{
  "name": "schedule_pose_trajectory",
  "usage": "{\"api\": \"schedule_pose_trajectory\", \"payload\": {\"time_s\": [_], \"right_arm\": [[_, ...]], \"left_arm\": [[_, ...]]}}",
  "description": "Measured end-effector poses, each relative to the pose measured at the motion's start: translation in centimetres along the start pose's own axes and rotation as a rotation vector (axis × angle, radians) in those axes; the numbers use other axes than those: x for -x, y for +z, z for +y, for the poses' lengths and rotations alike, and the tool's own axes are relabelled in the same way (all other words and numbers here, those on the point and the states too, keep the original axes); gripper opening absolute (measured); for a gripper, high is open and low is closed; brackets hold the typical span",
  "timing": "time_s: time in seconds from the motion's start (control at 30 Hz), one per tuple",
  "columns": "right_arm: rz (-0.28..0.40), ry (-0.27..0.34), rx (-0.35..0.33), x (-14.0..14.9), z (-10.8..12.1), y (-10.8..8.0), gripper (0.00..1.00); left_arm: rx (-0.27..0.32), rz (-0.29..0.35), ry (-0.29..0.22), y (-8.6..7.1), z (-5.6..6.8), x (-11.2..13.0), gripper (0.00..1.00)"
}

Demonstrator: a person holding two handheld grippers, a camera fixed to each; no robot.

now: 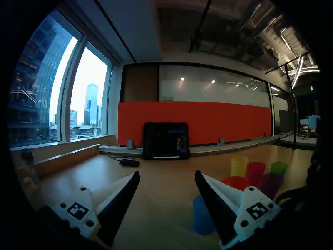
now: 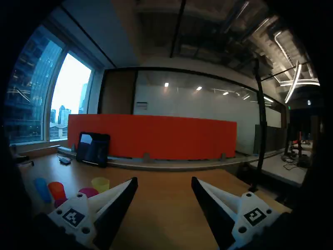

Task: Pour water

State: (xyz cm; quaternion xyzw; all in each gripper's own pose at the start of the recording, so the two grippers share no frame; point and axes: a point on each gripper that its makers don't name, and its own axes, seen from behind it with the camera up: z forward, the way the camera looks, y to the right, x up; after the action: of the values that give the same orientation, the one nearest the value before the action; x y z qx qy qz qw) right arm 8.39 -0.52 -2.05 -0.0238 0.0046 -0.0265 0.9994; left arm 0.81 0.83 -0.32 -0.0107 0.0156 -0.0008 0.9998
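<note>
Several coloured plastic cups stand on the wooden table (image 1: 166, 183). In the left gripper view a blue cup (image 1: 202, 216) sits just behind my right fingertip, with a red cup (image 1: 235, 182), a yellow cup (image 1: 239, 166), a pink cup (image 1: 255, 173), a green cup (image 1: 279, 167) and a purple cup (image 1: 270, 184) beyond. My left gripper (image 1: 166, 177) is open and holds nothing. In the right gripper view the blue cup (image 2: 41, 189), red cup (image 2: 57, 190), yellow cup (image 2: 100, 183) and pink cup (image 2: 88, 192) sit low at the left. My right gripper (image 2: 163, 181) is open and holds nothing.
A dark tablet (image 1: 165, 140) leans against an orange partition (image 1: 195, 121) at the table's back; the tablet (image 2: 93, 149) shows at the left in the right gripper view. A black adapter with cable (image 1: 129, 162) lies near it. Windows (image 1: 62, 96) run along the left. A black post (image 2: 261, 125) stands right.
</note>
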Motion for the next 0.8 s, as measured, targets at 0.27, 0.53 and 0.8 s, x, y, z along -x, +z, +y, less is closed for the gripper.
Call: {"api": "schedule_pose_trajectory", "payload": {"time_s": [0.27,0.53,0.8], "right_arm": [[0.003,0.003,0.004,-0.17,0.32,-0.26,1.00],[0.002,0.007,0.004,0.13,0.48,-0.44,1.00],[0.009,0.011,-0.002,-0.04,0.74,-0.72,1.00]], "left_arm": [[-0.001,-0.018,0.000,0.21,-0.10,0.56,0.98],[0.001,-0.028,0.001,0.30,-0.08,0.78,0.98],[0.003,-0.030,0.001,0.38,-0.15,0.78,0.98]]}}
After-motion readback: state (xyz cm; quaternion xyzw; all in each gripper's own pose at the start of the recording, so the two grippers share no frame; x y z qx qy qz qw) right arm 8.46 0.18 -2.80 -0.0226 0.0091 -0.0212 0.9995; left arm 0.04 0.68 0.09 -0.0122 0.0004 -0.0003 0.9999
